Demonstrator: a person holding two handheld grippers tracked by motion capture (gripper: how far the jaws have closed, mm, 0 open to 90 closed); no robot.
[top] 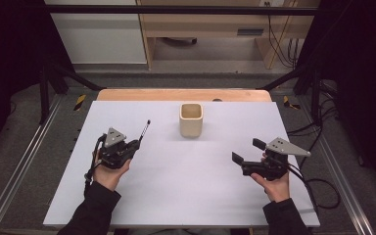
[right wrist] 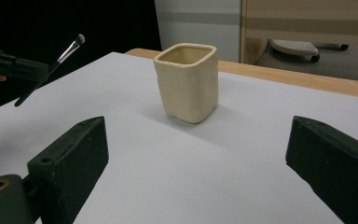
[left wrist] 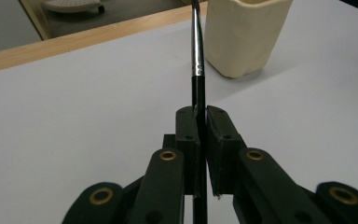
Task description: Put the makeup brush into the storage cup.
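A cream square cup (top: 191,120) stands upright near the far middle of the white table (top: 176,191). My left gripper (top: 136,144) is shut on a thin black brush (top: 144,130), raised off the table left of the cup. In the left gripper view the brush (left wrist: 197,60) runs up from between the closed pads toward the cup (left wrist: 244,35). My right gripper (top: 247,152) is open with nothing between its jaws, right of the cup and aimed at it. Its own view shows the cup (right wrist: 188,81) ahead and the brush (right wrist: 67,50) at far left.
A wooden strip (top: 183,94) edges the table's far side. Black cables (top: 318,188) trail off the right edge. Metal rails (top: 24,161) run along both sides. Shelving and a wheeled base (right wrist: 298,46) stand beyond the table.
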